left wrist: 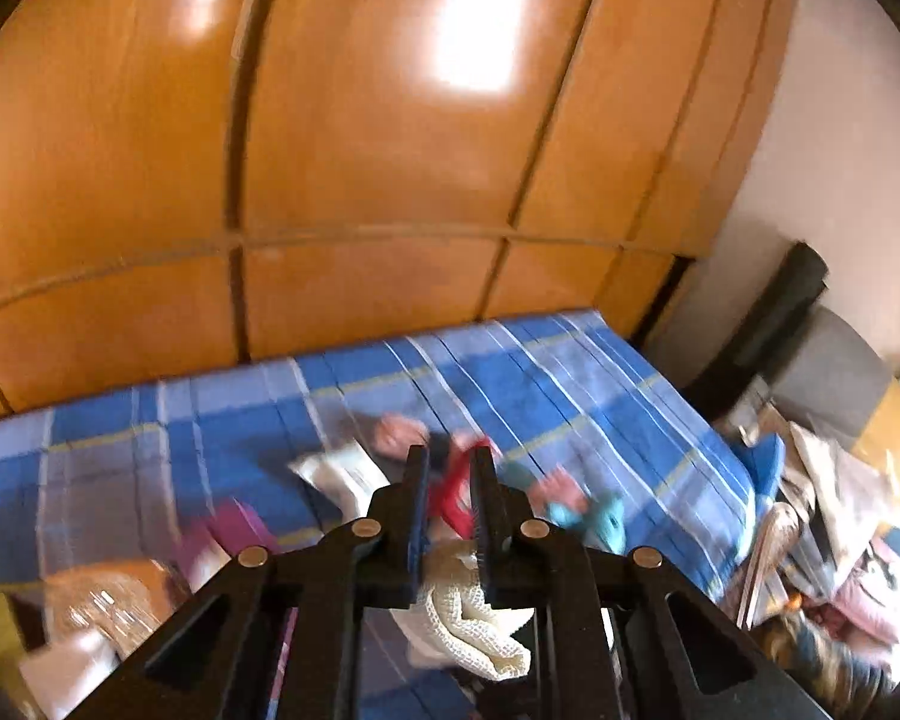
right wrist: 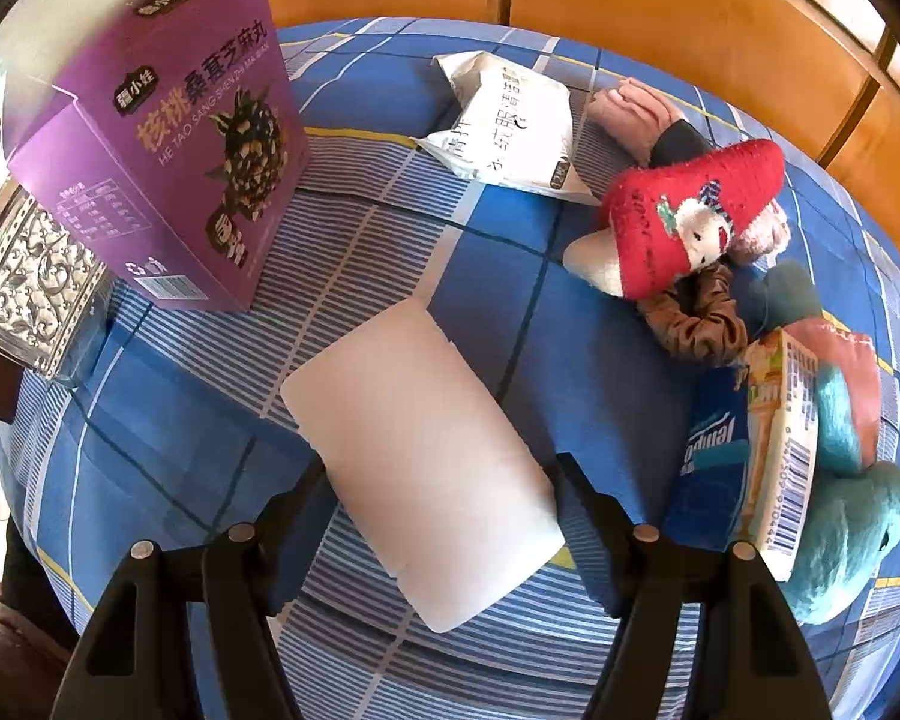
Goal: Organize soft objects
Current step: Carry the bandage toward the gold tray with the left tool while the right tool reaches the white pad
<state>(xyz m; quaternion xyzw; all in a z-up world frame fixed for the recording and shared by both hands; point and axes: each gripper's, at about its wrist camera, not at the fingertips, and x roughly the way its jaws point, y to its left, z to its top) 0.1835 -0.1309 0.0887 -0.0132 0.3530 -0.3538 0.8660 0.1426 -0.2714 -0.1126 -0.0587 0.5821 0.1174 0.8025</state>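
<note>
My left gripper (left wrist: 450, 462) is nearly shut on a cream knitted cloth (left wrist: 474, 624) that hangs between and below its fingers, held above the blue checked bed (left wrist: 600, 396); this view is blurred. My right gripper (right wrist: 438, 468) is open with its fingers either side of a white foam block (right wrist: 420, 456) lying on the bed (right wrist: 510, 276). A red fuzzy slipper-sock (right wrist: 684, 210), a pink sock (right wrist: 630, 114), a brown scrunchie (right wrist: 696, 318) and teal fuzzy socks (right wrist: 846, 534) lie to the right.
A purple snack box (right wrist: 168, 138) stands at the left beside a patterned silver box (right wrist: 30, 282). A white pouch (right wrist: 510, 126) lies at the back. A tissue pack and carton (right wrist: 768, 450) lie at the right. Wooden wardrobe doors (left wrist: 390, 150) stand behind the bed; clutter (left wrist: 840, 510) sits on its right.
</note>
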